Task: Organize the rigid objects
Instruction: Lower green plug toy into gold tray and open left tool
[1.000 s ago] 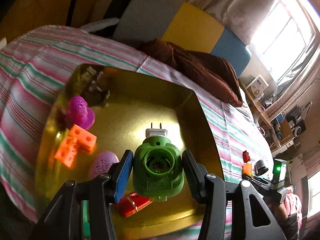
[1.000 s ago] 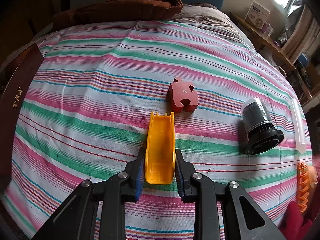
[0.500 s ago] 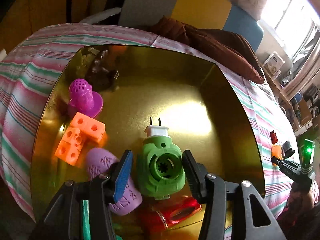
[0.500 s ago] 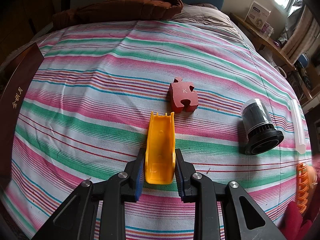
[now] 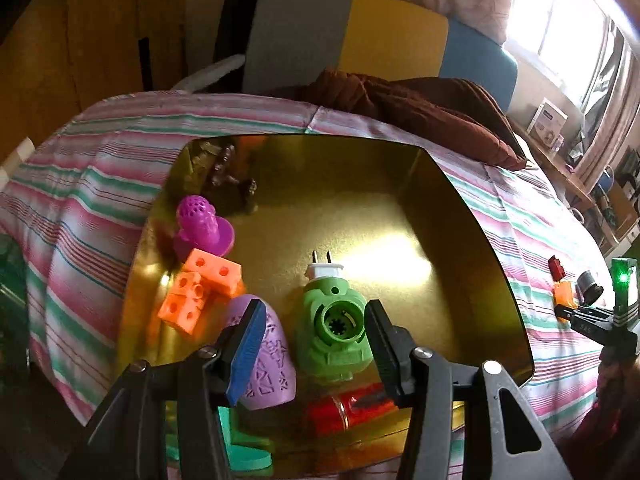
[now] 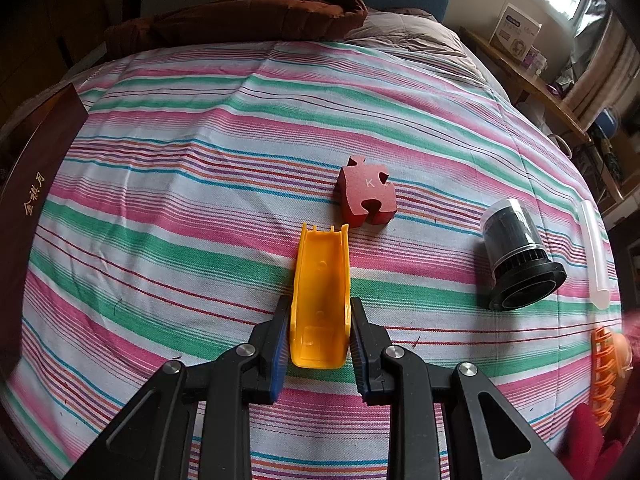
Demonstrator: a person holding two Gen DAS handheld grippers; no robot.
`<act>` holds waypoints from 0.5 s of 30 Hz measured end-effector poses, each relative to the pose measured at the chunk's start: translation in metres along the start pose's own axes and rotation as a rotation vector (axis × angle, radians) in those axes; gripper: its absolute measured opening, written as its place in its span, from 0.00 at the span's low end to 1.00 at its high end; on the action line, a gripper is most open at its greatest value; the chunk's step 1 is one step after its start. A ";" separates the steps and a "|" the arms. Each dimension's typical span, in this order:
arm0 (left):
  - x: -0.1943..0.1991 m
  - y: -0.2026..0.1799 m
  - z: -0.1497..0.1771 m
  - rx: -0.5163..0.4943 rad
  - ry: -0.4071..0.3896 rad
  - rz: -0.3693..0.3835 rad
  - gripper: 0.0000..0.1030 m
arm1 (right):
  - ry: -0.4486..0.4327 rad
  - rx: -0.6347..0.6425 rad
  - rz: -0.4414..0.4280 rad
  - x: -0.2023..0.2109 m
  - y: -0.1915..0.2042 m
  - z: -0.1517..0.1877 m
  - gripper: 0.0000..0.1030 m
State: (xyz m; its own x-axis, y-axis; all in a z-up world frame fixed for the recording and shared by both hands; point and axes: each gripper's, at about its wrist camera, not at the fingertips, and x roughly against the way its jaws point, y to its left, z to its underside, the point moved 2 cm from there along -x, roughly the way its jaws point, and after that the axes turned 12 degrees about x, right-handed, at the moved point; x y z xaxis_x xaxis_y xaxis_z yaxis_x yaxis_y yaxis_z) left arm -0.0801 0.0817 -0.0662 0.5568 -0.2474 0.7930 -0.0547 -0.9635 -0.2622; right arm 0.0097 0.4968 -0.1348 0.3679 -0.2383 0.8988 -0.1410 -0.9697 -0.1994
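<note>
A green plug-in device (image 5: 334, 326) with a white two-pin plug lies on the floor of a gold tray (image 5: 472, 240). My left gripper (image 5: 314, 346) is open above it, fingers apart and clear of its sides. In the tray also lie a magenta perforated piece (image 5: 202, 226), orange blocks (image 5: 200, 288), a lilac patterned piece (image 5: 268, 360) and a red piece (image 5: 348, 406). My right gripper (image 6: 320, 338) is shut on a yellow slide piece (image 6: 322, 296) resting on the striped cloth. It also shows far right in the left wrist view (image 5: 600, 316).
On the striped cloth (image 6: 200, 200) lie a red puzzle block marked K (image 6: 368, 192), a black cylinder in a clear cap (image 6: 516, 256), a clear tube (image 6: 596, 256) and an orange comb-like piece (image 6: 606, 372). A brown cushion (image 6: 240, 12) lies behind. A dark box (image 6: 32, 192) stands at left.
My left gripper has opened and let the green plug-in device go onto the tray floor, then drawn back. The right gripper has not moved.
</note>
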 end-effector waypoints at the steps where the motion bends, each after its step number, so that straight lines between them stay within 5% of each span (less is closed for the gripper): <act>1: 0.003 0.000 0.001 -0.003 -0.005 0.000 0.50 | 0.000 -0.001 0.000 0.000 0.000 0.000 0.26; 15: 0.026 0.003 0.003 -0.020 -0.050 0.001 0.50 | 0.003 -0.011 -0.001 0.000 -0.001 0.000 0.26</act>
State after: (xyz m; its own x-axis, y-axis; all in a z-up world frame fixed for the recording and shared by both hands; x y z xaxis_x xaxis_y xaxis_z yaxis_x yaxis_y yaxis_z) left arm -0.0631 0.0730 -0.0475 0.5971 -0.2434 0.7643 -0.0711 -0.9652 -0.2518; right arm 0.0094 0.4975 -0.1347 0.3656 -0.2368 0.9002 -0.1507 -0.9694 -0.1937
